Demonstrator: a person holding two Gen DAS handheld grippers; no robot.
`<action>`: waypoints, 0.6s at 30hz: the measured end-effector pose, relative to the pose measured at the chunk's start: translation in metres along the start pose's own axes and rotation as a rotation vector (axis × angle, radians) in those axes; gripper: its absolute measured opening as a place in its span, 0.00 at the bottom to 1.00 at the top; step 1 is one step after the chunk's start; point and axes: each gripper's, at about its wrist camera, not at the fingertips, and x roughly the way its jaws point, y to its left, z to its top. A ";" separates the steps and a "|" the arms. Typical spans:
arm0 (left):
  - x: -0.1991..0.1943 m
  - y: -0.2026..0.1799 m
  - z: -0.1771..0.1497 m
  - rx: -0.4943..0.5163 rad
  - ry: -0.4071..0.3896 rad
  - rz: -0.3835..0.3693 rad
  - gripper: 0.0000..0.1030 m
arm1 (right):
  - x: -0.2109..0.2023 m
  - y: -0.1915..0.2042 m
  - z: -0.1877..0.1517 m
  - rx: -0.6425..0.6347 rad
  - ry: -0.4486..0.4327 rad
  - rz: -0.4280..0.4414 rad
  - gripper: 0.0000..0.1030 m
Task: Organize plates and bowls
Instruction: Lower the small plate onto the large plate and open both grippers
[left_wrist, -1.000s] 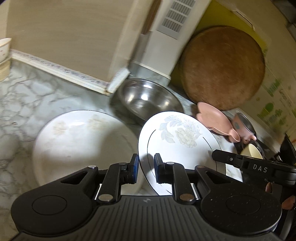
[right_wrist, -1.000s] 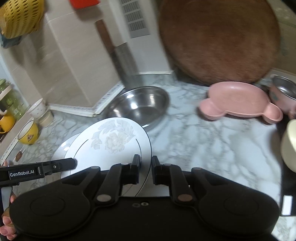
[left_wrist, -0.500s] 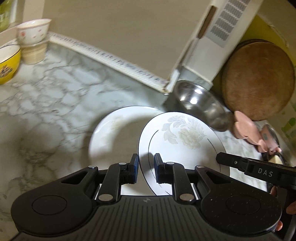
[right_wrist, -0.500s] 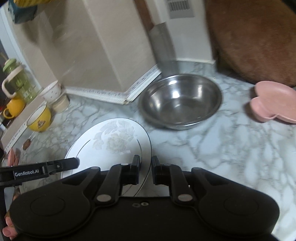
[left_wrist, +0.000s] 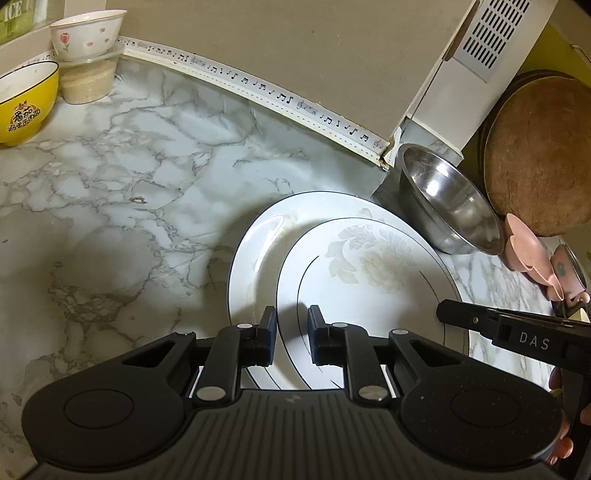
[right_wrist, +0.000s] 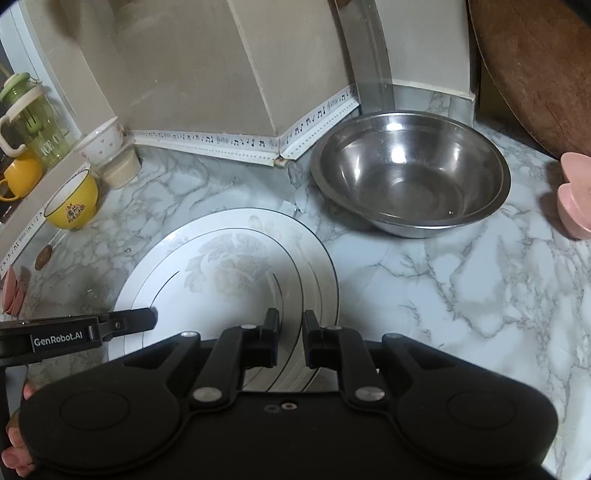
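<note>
Both grippers carry one floral plate (left_wrist: 369, 280) between them. Left gripper (left_wrist: 291, 336): jaws nearly closed, clamped on the plate's near-left rim at lower centre of frame. Right gripper (right_wrist: 290, 339): jaws likewise narrow, pinching the opposite rim, lower centre of its view. Held plate hangs tilted just above a larger plate (left_wrist: 255, 258) lying flat on the marble counter (left_wrist: 129, 206); whether the two touch I cannot tell. Larger plate shows past the held one toward upper left, so the held plate sits off-centre to the right. Steel bowl (right_wrist: 410, 181) stands just beyond, upper right, apart from both plates
</note>
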 end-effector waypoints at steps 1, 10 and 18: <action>0.001 -0.001 0.000 0.002 0.001 0.000 0.16 | 0.001 -0.001 0.000 0.006 0.002 0.000 0.14; 0.007 0.001 0.003 0.011 0.009 0.014 0.16 | 0.008 -0.003 0.002 0.007 0.002 0.004 0.14; 0.006 0.003 0.004 0.019 0.011 0.009 0.16 | 0.013 -0.005 0.003 0.021 0.000 0.014 0.14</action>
